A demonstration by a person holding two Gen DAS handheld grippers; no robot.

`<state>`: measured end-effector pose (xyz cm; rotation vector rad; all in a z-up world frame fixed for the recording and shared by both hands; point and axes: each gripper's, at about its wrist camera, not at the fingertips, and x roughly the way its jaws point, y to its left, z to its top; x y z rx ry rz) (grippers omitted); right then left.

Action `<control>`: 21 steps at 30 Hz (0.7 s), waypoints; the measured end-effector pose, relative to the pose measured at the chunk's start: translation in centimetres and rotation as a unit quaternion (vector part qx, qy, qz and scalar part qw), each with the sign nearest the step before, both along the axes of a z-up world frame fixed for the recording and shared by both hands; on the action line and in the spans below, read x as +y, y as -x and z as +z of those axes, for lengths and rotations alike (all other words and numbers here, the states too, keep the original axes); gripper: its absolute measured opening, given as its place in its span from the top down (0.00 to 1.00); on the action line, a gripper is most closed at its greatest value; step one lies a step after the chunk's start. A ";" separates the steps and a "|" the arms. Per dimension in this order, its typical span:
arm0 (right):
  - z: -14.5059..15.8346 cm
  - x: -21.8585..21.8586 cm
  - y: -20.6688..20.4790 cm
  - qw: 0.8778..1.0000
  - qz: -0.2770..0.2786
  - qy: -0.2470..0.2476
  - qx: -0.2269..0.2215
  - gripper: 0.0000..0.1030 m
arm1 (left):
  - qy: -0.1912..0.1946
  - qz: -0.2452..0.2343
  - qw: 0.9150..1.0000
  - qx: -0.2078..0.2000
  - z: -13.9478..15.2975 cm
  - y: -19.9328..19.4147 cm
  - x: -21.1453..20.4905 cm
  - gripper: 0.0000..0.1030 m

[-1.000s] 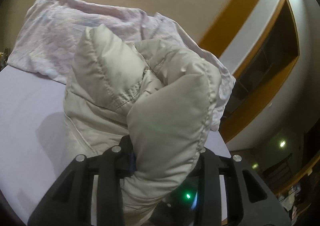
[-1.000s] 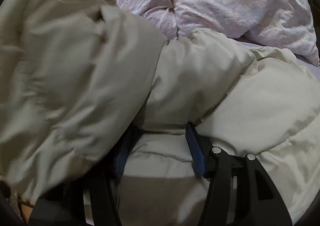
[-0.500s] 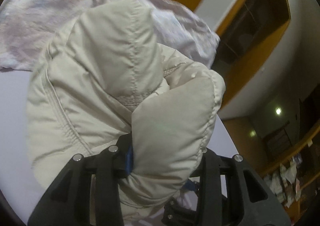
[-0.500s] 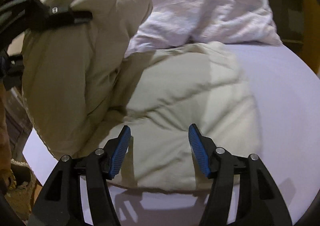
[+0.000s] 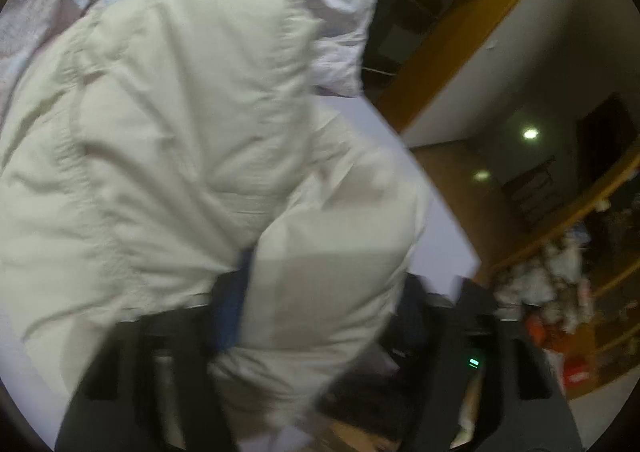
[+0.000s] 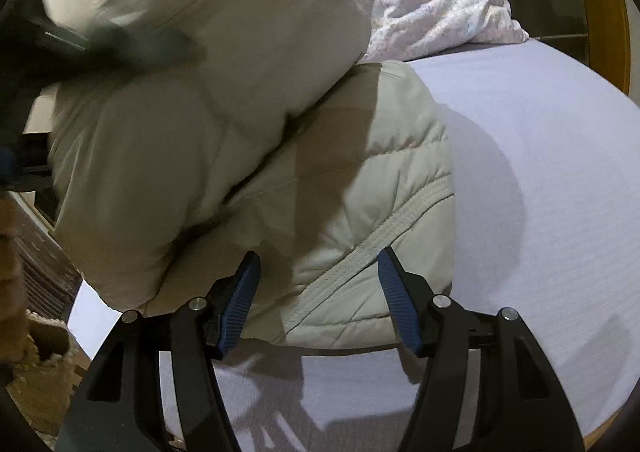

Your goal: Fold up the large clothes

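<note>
A beige puffer jacket (image 6: 360, 212) lies on the lilac bed sheet (image 6: 540, 172), its upper part folded over in a thick bulge (image 6: 220, 92). In the left wrist view that bulge (image 5: 180, 132) fills the picture. My left gripper (image 5: 320, 292) has a padded fold between its fingers and its jaws are opening; only one blue pad (image 5: 234, 292) shows, the other is hidden by fabric. From the right wrist view the left gripper is a dark blur (image 6: 120, 40) on the bulge. My right gripper (image 6: 318, 292) stands open just above the jacket's stitched hem, with nothing clamped.
A crumpled lilac duvet (image 6: 420, 0) lies at the head of the bed behind the jacket. Wood-trimmed wall panels (image 5: 460, 32) and cluttered shelves (image 5: 560, 292) stand beyond the bed's corner (image 5: 460, 252). Floor shows off the bed's left edge (image 6: 40, 272).
My right gripper let go of the jacket and drew back to its hem. My left gripper carried the fold over and down onto the jacket, and its fingers have spread wider.
</note>
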<state>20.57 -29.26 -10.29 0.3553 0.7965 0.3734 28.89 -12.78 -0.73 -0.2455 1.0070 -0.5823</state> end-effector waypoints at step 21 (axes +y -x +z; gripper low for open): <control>-0.4 -0.4 -0.1 1.000 0.001 -0.006 0.002 0.36 | -0.107 0.208 0.970 -0.062 2.0 -2.0 15.9 0.19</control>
